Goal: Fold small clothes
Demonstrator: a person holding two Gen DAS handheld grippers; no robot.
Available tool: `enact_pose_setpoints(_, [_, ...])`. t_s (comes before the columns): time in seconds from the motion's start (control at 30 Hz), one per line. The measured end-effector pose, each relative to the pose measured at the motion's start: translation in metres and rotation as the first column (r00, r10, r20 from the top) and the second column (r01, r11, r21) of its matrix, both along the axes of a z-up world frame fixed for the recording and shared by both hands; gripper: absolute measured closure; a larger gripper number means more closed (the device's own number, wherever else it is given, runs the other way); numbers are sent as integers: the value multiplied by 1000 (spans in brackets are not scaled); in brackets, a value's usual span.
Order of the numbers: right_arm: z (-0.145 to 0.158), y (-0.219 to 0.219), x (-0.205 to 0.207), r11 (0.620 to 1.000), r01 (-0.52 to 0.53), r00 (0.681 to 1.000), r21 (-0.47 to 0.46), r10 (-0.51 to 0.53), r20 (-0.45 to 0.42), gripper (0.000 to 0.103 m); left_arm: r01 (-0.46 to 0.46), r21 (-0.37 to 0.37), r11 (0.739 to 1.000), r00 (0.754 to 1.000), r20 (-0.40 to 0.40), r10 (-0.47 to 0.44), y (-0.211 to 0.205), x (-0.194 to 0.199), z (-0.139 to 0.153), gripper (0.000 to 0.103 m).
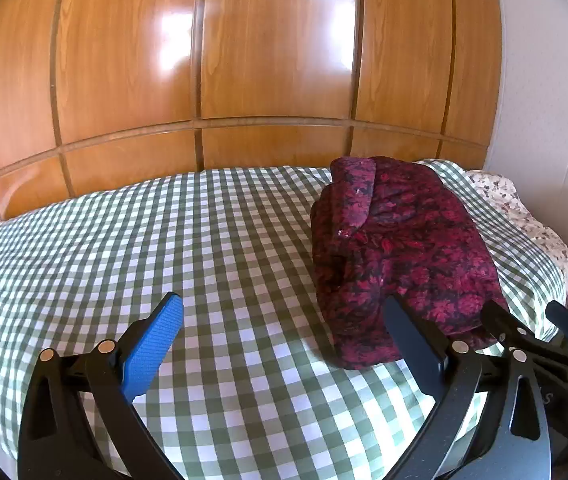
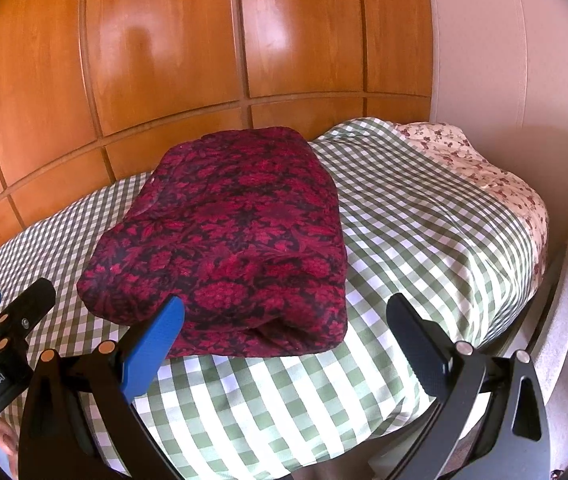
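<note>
Red-and-black patterned garment (image 2: 228,240), folded into a compact bundle, on the green-checked bedspread (image 2: 424,240) towards the wardrobe (image 2: 164,60); left gripper (image 1: 284,344) and right gripper (image 2: 284,344) both spread wide, empty, just short of its near edge, seemingly released after the fold.

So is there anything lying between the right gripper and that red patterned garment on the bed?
Nothing visible. The right gripper is open just short of the red garment, with only bare checked bedspread between them.
</note>
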State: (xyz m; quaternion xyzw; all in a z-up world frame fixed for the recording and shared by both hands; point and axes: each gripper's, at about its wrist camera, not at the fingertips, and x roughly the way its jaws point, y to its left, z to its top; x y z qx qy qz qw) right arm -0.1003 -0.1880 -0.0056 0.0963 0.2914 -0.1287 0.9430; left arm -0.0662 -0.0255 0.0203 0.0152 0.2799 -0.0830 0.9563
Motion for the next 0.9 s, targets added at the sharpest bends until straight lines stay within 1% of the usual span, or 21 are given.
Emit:
enact_pose_setpoints(0.5, [-2,2,1,1000,-10,1000,6,10,-6,2,0,4,1000,1000,1,0,-1,-1,0,4])
enact_pose_setpoints(0.9, [-3,3,3,1000,-26,1000,14,26,-13,2,21,9,1000,1000,8,-21,4,-1,2,4])
